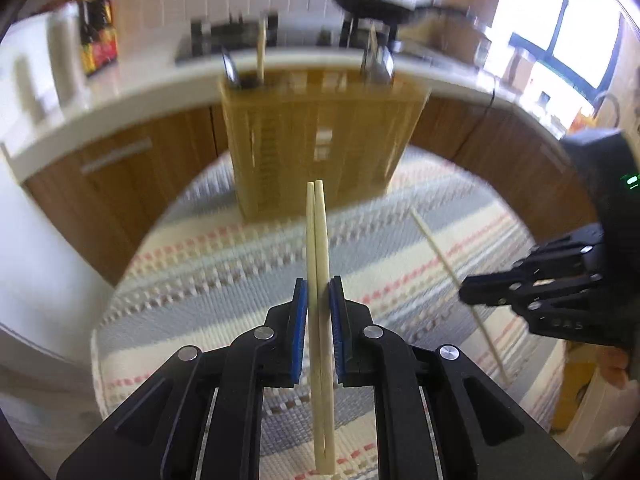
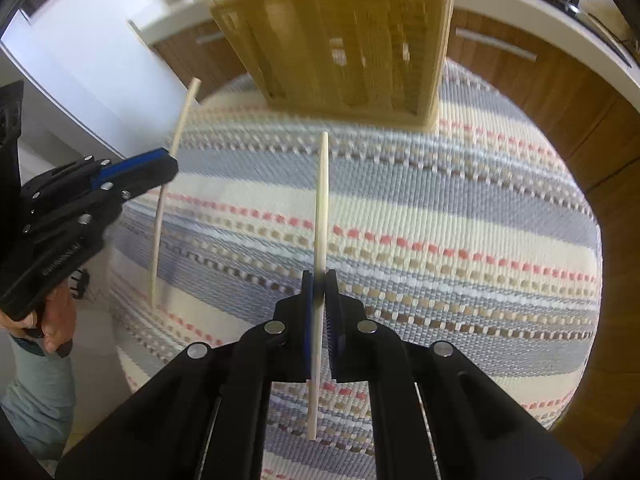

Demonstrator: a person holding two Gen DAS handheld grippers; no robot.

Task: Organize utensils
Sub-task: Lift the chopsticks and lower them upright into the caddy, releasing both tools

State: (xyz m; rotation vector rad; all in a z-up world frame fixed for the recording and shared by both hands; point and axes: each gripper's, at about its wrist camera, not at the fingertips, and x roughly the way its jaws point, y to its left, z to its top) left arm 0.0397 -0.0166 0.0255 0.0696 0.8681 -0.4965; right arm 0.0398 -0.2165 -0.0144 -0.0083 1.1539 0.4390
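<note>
Nearest my left lens, the left tool (image 1: 319, 300) is clamped on a pair of pale chopsticks (image 1: 318, 248), its blue pads (image 1: 301, 308) pressing them from both sides; the two sticks lie side by side and run up past the fingertips and down between the black arms. From my right lens, the right tool (image 2: 320, 280) is closed on a single chopstick (image 2: 322, 200), which stands nearly upright in the picture.

Beneath both tools I see the round desk under a striped woven cloth (image 2: 440, 216) in grey, cream and pink bands. At its far edge stands a slatted bamboo utensil holder (image 1: 320, 136), blurred in both views. One light stick (image 1: 261, 46) rises from its left compartment beside a dark utensil head (image 1: 231, 70); more metal utensils (image 1: 376, 62) poke from the right side, too blurred for me to name.

Behind the holder runs a white kitchen counter (image 1: 132, 92) over wooden cabinet fronts, with a hob and a dark pan (image 1: 372, 4) at the back and a bright window on the right.

Each lens also catches the other tool at the frame's edge, with its stick crossing the cloth. In the right view a hand (image 2: 52, 320) grips the left tool's handle, over a pale sleeve (image 2: 40, 396).
</note>
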